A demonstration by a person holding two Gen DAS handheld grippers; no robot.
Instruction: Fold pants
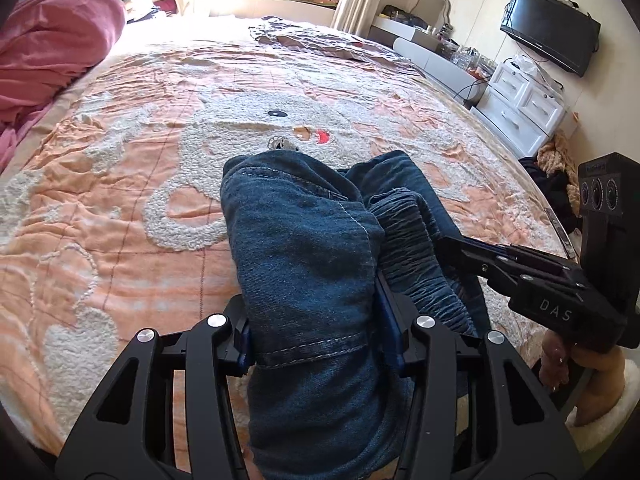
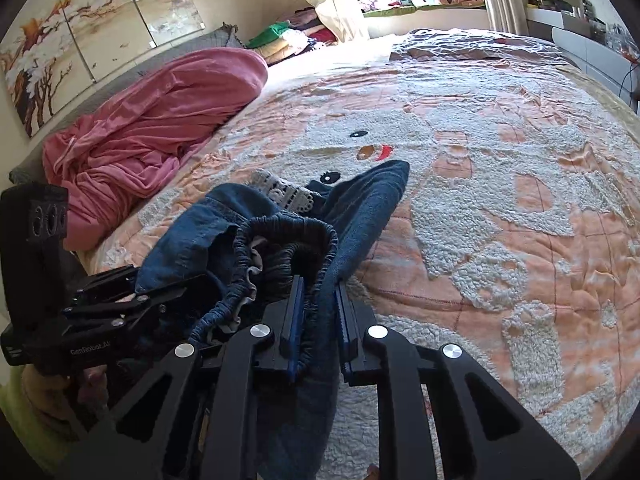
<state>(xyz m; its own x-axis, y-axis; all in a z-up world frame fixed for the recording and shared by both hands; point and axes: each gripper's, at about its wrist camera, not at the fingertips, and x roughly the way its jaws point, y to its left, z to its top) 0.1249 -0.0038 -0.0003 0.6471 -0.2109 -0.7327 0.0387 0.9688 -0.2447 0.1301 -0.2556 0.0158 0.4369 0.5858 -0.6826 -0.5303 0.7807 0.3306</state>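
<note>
Over the near edge of the bed [image 1: 120,184], my left gripper [image 1: 316,344] and right gripper [image 2: 318,340] are both clenching the denim pants [image 1: 308,248], which are bunching limp and weighty, so the elastic waistband [image 2: 288,228] is looking the surest hold.

Pants [image 1: 304,248] bunched on the near part of the bedspread [image 1: 120,208]; heaped blanket [image 1: 52,52] far left; dresser [image 1: 520,100] beside the bed, far right.
</note>
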